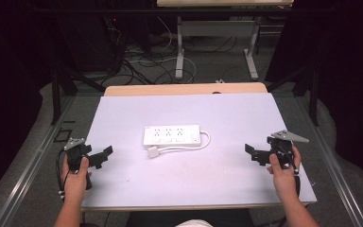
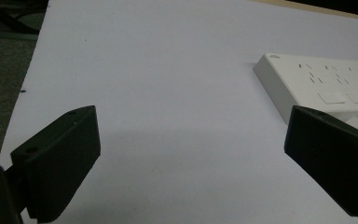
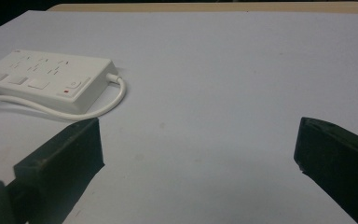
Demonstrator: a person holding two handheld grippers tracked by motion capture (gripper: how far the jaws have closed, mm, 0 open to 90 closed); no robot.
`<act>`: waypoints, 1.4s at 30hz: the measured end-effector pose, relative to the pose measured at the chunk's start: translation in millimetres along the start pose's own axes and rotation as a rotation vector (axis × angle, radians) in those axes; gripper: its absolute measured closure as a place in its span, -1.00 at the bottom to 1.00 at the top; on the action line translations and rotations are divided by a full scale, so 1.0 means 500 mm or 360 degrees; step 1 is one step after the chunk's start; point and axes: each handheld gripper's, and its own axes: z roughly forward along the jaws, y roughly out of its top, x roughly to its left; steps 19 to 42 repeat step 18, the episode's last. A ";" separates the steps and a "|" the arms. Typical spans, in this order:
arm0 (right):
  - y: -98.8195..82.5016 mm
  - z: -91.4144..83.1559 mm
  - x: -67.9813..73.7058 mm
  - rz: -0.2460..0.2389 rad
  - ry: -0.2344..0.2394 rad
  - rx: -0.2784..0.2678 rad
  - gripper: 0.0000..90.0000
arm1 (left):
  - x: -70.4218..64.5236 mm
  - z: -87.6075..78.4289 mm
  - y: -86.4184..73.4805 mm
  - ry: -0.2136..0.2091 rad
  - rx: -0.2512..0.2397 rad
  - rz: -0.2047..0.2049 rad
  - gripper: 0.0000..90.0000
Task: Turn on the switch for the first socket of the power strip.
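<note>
A white power strip [image 1: 172, 135] lies in the middle of the pale table, its white cable [image 1: 189, 147] looping round its right end to a plug [image 1: 153, 152] in front of it. My left gripper [image 1: 103, 157] hovers open near the table's left edge, apart from the strip; in the left gripper view the strip [image 2: 326, 86] sits beyond the right jaw of the left gripper [image 2: 191, 154]. My right gripper [image 1: 254, 154] stands open at the right. In the right gripper view the right gripper [image 3: 198, 158] holds nothing, with the strip [image 3: 46, 79] far left.
The white table top [image 1: 227, 118] has a wooden strip along its far edge. Beyond it, on the floor, are cables and the metal legs of another table [image 1: 179, 52]. Dark stands flank both sides.
</note>
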 end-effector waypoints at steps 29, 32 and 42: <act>-0.002 0.001 -0.002 0.0019 -0.0003 0.0009 -0.99 | 0.000 0.003 0.000 0.0003 0.0025 0.0001 -0.91; -0.002 0.001 -0.002 0.0019 -0.0003 0.0009 -0.99 | 0.000 0.003 0.000 0.0003 0.0025 0.0001 -0.91; -0.002 0.001 -0.002 0.0019 -0.0003 0.0009 -0.99 | 0.000 0.003 0.000 0.0003 0.0025 0.0001 -0.91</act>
